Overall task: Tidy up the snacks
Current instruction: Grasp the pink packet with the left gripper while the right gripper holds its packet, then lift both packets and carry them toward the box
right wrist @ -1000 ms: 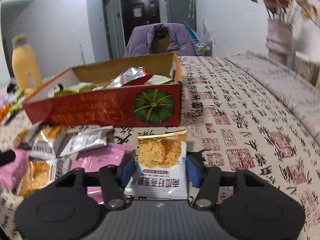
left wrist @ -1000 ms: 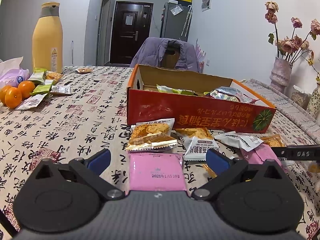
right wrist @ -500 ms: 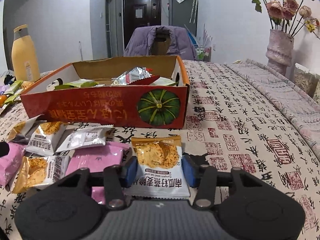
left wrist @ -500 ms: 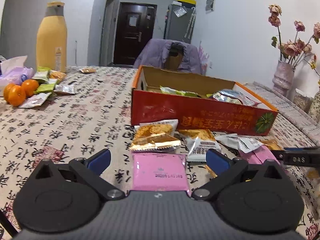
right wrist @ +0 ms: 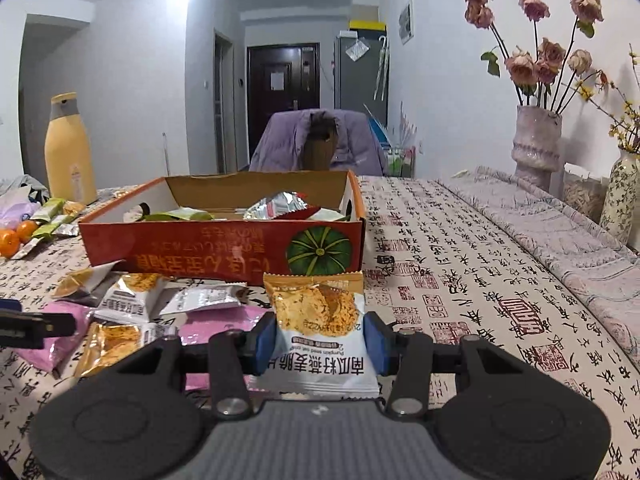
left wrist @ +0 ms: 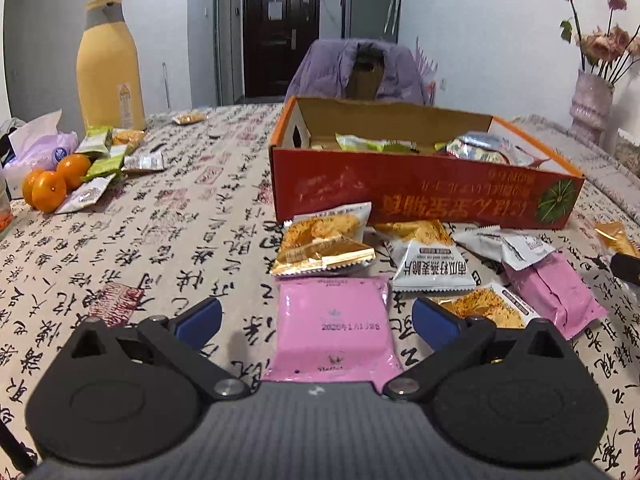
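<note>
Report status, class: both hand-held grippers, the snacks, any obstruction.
Right hand-held gripper shut on cracker packet. Left hand-held gripper open around pink packet. Red box ahead, nothing blocking.

Tablecloth point(left wrist: 168, 216): printed with black calligraphy and red seals; spread over the whole table.
Yellow bottle point(left wrist: 109, 65): stood upright at 10 o'clock in the left wrist view, grey-capped.
Oranges point(left wrist: 54, 184): grouped at 9 o'clock, just beside a crumpled plastic bag point(left wrist: 36, 148).
Chair point(right wrist: 318, 142): draped with a purple jacket, seen at 12 o'clock beyond the table's far edge.
Door point(right wrist: 282, 80): dark, closed, set at the end of the hallway.
Vase point(right wrist: 536, 144): pale, filled with dried roses point(right wrist: 536, 56), placed at 2 o'clock.
Patterned vase point(right wrist: 622, 196): stood at 3 o'clock, holding yellow-flowered twigs.
</note>
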The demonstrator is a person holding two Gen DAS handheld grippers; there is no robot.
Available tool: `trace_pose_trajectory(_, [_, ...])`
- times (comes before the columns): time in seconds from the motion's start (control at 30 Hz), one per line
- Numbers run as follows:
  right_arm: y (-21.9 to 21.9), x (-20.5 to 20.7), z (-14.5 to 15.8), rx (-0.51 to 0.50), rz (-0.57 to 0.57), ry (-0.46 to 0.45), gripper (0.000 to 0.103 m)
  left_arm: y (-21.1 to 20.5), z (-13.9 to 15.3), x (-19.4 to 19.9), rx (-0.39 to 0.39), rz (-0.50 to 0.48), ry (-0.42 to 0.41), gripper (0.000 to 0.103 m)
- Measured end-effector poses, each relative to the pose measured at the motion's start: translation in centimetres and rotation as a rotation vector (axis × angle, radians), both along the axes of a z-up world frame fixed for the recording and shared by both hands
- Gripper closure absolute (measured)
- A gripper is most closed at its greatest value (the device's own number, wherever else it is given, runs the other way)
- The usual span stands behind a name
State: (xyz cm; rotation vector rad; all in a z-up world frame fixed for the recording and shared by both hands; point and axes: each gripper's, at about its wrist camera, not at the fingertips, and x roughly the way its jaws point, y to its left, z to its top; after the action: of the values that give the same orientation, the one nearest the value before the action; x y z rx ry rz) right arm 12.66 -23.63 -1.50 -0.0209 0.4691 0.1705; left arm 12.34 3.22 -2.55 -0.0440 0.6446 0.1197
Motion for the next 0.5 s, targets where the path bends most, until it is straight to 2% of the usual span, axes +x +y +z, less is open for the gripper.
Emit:
trace_pose_trajectory(0.1, [0.1, -0.6, -0.1, 0.003, 0.012, -0.002, 0.057, -0.3, -0.2, 0.4, 0.015, 0.010, 0.029, 0.001])
trace_pose_trajectory(0.17, [0.1, -0.7, -0.2, 0.006, 0.018, 0.001, 0.057, -0.4, -0.4, 0.6, 0.010, 0.009, 0.045, 0.008])
trace_pose_trajectory(0.23, [0.2, -0.9, -0.4, 0.009, 0.024, 0.006, 0.057, -0.5, -0.6, 0.7, 0.004, 0.011, 0.058, 0.024])
trace_pose_trajectory(0.3, [0.3, -1.0, -0.5, 0.011, 0.027, 0.008, 0.057, -0.5, -0.7, 0.7, 0.006, 0.010, 0.058, 0.030])
trace_pose_trajectory(0.33, [0.3, -1.1, -0.5, 0.011, 0.029, 0.007, 0.057, -0.6, -0.7, 0.6, 0.006, 0.004, 0.054, 0.038])
trace_pose_trajectory(0.37, [0.3, -1.2, -0.6, 0.011, 0.030, 0.007, 0.057, -0.6, -0.6, 0.5, 0.004, -0.003, 0.048, 0.040])
trace_pose_trajectory(0.5, [0.5, -1.5, -0.7, 0.012, 0.038, 0.009, 0.057, -0.7, -0.7, -0.1, 0.000, -0.016, 0.034, 0.040])
